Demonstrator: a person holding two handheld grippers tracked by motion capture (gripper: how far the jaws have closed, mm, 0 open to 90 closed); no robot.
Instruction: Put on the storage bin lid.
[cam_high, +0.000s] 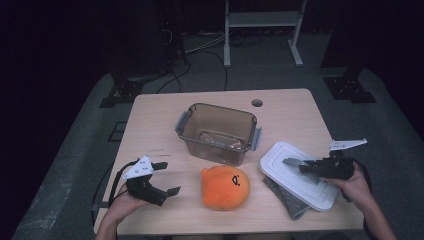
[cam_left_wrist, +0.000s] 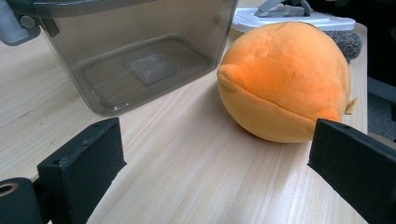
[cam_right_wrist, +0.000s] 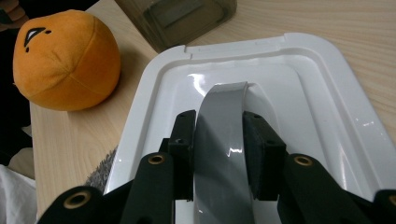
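Note:
A white lid (cam_high: 295, 182) lies at the table's right, partly on a grey cloth (cam_high: 287, 197). My right gripper (cam_high: 301, 166) is over it, its jaws shut on either side of the lid's grey handle (cam_right_wrist: 224, 121); the pads (cam_right_wrist: 261, 149) press on the handle's edges. An orange plush toy (cam_high: 225, 187) sits at the front middle. Behind it stands a brown see-through bin (cam_high: 186, 122), uncovered. My left gripper (cam_high: 169, 177) rests at the front left, open, pointing at the plush (cam_left_wrist: 285, 79) with nothing between its fingers.
The bin (cam_left_wrist: 140, 56) has grey latches on both ends and a small pale object lying on its floor. A round hole (cam_high: 257, 103) is in the tabletop at the back. Bare wood lies between my left gripper and the plush. Dark stands and cables are beyond the table.

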